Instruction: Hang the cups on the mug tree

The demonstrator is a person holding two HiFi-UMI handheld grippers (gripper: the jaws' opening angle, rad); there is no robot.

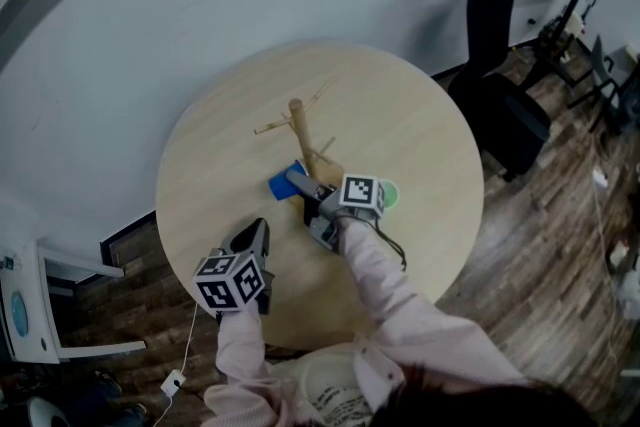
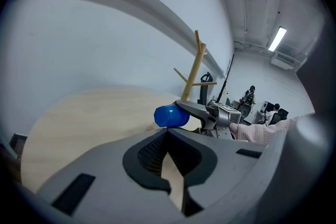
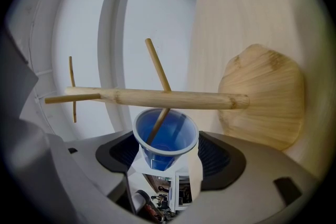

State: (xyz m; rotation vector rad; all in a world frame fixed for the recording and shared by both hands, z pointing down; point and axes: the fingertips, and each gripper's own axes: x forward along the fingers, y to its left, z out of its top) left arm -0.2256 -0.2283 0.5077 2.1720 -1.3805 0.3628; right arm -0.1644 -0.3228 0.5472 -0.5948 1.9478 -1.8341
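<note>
Tabletop (image 1: 420,135): blue cup (image 3: 173,132) over mug tree peg (image 3: 159,68), between parted right tongs (image 3: 164,145).

The mug tree (image 3: 157,98) was pale, smooth wood that looked like bamboo, streaky-grained on its base, and the table (image 1: 400,105) was light wood with a matt finish. The cup (image 3: 167,136) was glossy, slightly see-through blue plastic. My right gripper (image 3: 167,161) had a matt grey plastic shell and dark matt pads (image 3: 116,152).
</note>
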